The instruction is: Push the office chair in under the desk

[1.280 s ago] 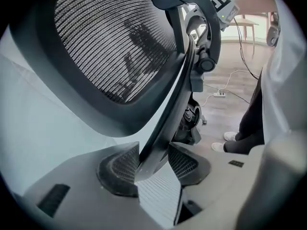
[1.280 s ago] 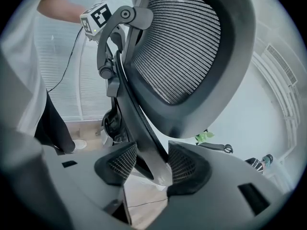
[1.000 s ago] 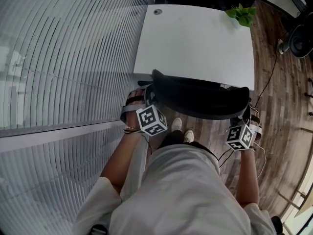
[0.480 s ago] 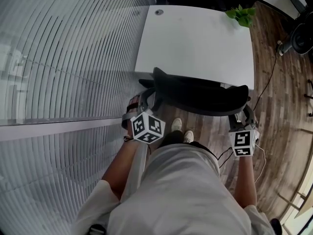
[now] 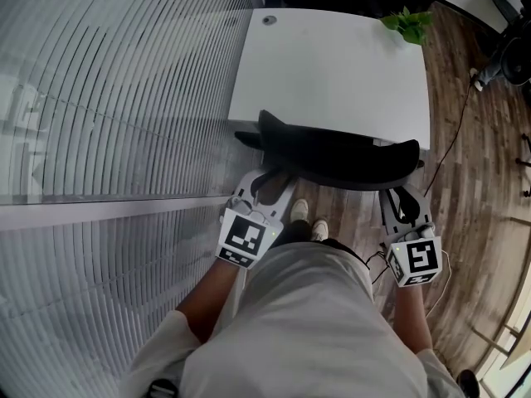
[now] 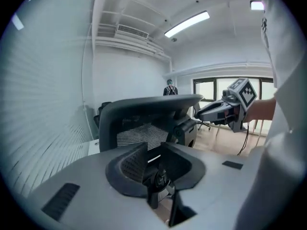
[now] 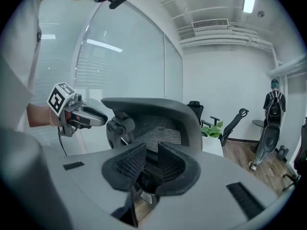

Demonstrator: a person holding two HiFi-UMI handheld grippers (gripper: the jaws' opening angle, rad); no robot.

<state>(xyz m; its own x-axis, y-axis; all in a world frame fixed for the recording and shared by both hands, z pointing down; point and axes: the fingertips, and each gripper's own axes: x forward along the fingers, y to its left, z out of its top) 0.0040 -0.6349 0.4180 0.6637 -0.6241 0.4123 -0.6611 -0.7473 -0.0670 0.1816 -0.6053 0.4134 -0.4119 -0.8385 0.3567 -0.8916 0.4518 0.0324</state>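
Left gripper [image 5: 271, 179] and right gripper [image 5: 397, 196]: jaws just narrowed, nothing between them. Office chair [image 5: 348, 160] probably rolls easily; press its stiff backrest top toward the counter [image 5: 332, 65].

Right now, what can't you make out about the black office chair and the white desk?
- Black mesh office chair: seat and wheels, head view, hidden beneath its own backrest and the white rectangular desk.
- Small round fitting on the desk's far corner: head view, too small to identify.

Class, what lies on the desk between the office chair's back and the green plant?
Nothing: the head view shows only bare white desk top between the chair's back and the plant.
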